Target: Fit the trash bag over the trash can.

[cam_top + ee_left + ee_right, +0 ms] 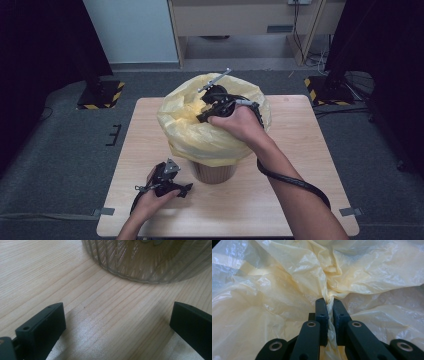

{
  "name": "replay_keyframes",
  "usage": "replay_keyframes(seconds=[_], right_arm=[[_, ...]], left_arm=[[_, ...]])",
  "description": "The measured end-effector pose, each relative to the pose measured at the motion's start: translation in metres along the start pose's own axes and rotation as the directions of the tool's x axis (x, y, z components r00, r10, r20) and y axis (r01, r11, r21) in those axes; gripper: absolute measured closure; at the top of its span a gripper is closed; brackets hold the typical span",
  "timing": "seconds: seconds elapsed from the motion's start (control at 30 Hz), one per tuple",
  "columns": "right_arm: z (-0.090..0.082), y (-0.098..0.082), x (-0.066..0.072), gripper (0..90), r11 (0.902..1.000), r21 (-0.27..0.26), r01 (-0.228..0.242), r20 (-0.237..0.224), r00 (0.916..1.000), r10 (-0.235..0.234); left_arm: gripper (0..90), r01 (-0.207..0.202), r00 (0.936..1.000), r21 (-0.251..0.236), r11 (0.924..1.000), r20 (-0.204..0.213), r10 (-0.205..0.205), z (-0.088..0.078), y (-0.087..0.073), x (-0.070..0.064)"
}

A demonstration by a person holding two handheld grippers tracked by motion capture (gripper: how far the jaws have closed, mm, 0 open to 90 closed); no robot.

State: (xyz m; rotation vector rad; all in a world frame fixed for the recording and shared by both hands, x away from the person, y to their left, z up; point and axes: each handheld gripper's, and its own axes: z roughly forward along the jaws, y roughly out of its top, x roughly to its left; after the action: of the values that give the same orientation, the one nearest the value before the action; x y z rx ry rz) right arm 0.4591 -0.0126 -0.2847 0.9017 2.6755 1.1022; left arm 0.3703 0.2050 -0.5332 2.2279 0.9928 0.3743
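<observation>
Bag half on the bin, one hand working

Close by, the left gripper rests on the table with its jaws wide apart, holding nothing, just beside the ribbed brown bin. Farther off, the right gripper has its jaws pinched tight on a fold of the yellow bag. The bag looks thin, shiny and crinkly. It puffs over the bin's top and hangs down the sides, so I think it needs more pulling and smoothing.

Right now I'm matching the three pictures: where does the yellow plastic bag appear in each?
High view: yellow plastic bag draped over the ribbed bin, centre.
Left gripper view: not in it; bin at top.
Right gripper view: bag all around, pinched by the right gripper.
Shared landmark: the bin.
</observation>
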Motion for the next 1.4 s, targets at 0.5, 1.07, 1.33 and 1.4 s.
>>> replay_keyframes(seconds=[0.5, 1.07, 1.33, 1.4], right_arm=[[0.0, 0.004, 0.005, 73.8, 0.9999, -0.006, -0.014, -0.009, 0.9999, 0.014], [-0.023, 0.011, 0.008, 52.7, 0.997, -0.075, -0.02, 0.025, 0.9994, 0.022], [-0.045, 0.008, -0.002, 72.7, 0.9892, -0.133, -0.061, 0.019, 0.9977, 0.064], [-0.051, 0.005, -0.004, 80.7, 0.9876, -0.142, -0.066, 0.019, 0.9974, 0.07]], left_arm=[[0.0, 0.0, 1.0, 0.0, 1.0, 0.0, 0.0, 0.0, 0.0, 0.0], [0.0, 0.0, 1.0, 0.0, 1.0, 0.0, 0.0, 0.0, 0.0, 0.0], [0.0, 0.0, 1.0, 0.0, 1.0, 0.0, 0.0, 0.0, 0.0, 0.0], [0.0, 0.0, 1.0, 0.0, 1.0, 0.0, 0.0, 0.0, 0.0, 0.0]])
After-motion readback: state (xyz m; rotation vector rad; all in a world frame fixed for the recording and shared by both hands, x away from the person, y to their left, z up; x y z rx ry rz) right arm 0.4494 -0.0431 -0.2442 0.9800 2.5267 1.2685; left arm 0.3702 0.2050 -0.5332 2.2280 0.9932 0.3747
